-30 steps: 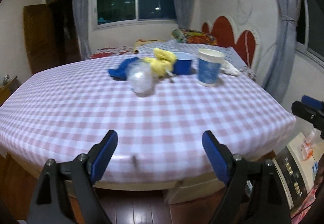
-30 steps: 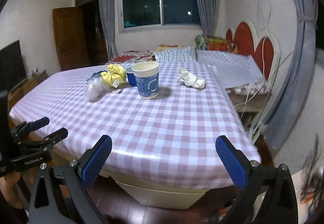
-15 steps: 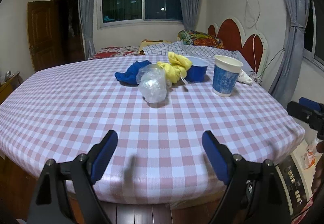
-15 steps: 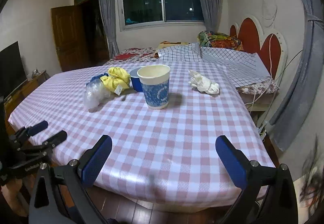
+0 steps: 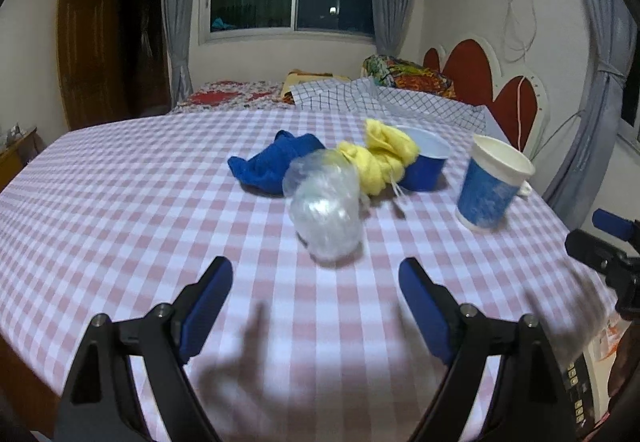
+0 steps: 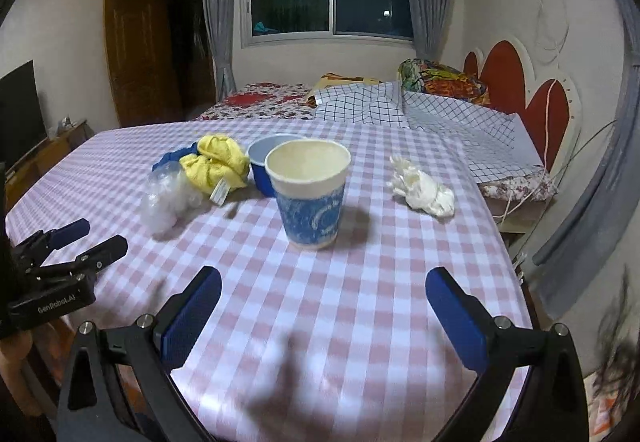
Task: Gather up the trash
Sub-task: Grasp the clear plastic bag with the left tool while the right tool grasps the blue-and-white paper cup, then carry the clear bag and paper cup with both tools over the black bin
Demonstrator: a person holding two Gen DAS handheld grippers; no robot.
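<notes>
Both sets of jaws wide open, nothing gripped: left gripper [image 5: 316,296] has the crumpled plastic bag [image 5: 325,208] just ahead on the bench [image 5: 120,202], right gripper [image 6: 322,300] faces the paper cup [image 6: 309,194].

Dim indoor light, fisheye warp, motion blur at edges.

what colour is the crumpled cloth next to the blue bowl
Yellow. The crumpled cloth shows best in the right wrist view, against the blue bowl.
</notes>
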